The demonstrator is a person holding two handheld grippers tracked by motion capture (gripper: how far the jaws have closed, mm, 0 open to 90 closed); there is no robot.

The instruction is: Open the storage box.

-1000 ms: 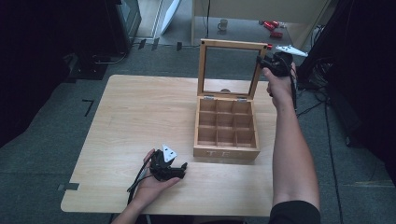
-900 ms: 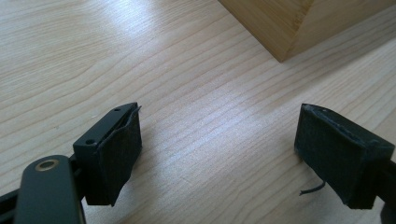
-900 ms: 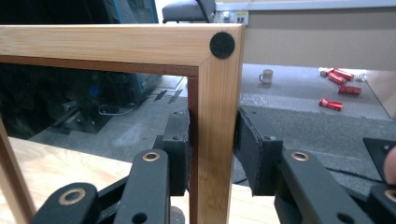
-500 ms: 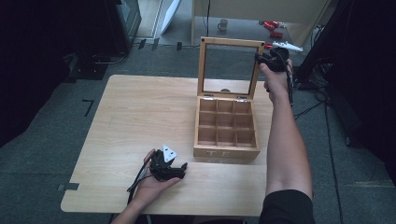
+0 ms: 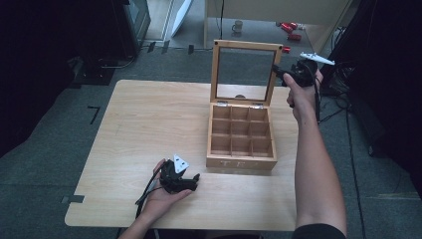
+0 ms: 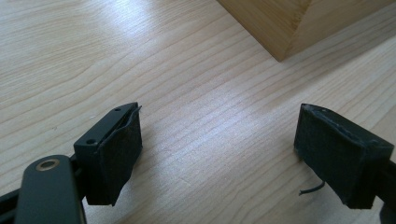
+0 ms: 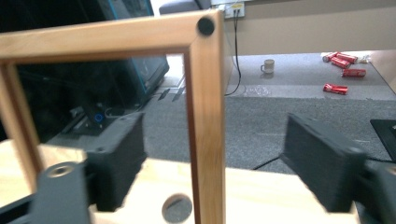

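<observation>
High view: your right gripper [image 5: 279,72] is at the right edge of the raised lid [image 5: 244,70] of the wooden box [image 5: 241,137], which sits right of centre on the table [image 5: 149,124]. Its jaws have just been opening; they now stand apart, the lid's frame between them, unpressed. Your left gripper [image 5: 191,181] rests near the table's front edge, released, jaws spread and holding nothing.

One box [image 5: 241,137] on the counter [image 5: 149,129], nine compartments inside, two tools, one mug [image 5: 238,26] and four red cans on the far floor.
</observation>
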